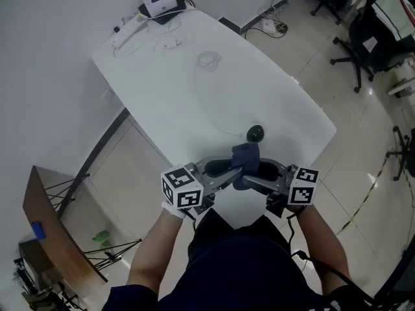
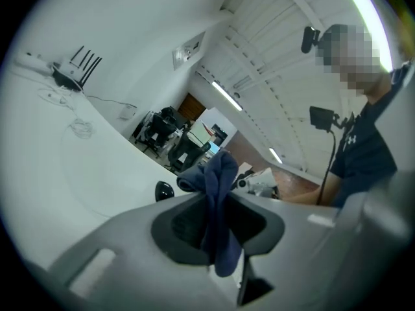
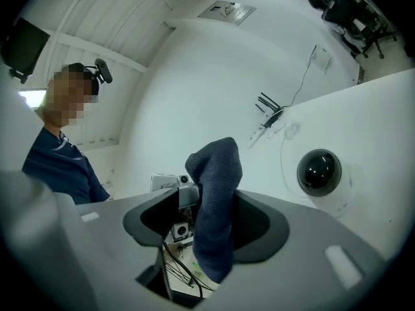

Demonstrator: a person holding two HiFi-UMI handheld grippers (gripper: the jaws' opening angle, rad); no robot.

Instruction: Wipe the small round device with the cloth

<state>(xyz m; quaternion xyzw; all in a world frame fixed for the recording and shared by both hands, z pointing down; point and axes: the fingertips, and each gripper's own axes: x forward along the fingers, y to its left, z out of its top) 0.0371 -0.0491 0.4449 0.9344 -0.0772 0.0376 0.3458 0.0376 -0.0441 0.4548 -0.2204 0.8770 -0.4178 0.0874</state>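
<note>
The small round device (image 1: 255, 133) is a black dome standing on the white table (image 1: 162, 102) near its front edge; it also shows as the dome (image 2: 164, 190) and the dome (image 3: 319, 171) in the gripper views. Just in front of it, my two grippers face each other. A dark blue cloth (image 1: 246, 157) hangs between them. My left gripper (image 1: 232, 174) is shut on the cloth (image 2: 217, 193). My right gripper (image 1: 251, 181) stands open, jaws wide, with the cloth (image 3: 217, 199) hanging loose between them and gaps on both sides.
A router (image 1: 161, 4), a power strip (image 1: 130, 26) and a thin white cable with a coil (image 1: 209, 59) lie at the table's far end. Office chairs (image 1: 363, 44) stand to the right. A wooden board (image 1: 52, 225) leans at the lower left.
</note>
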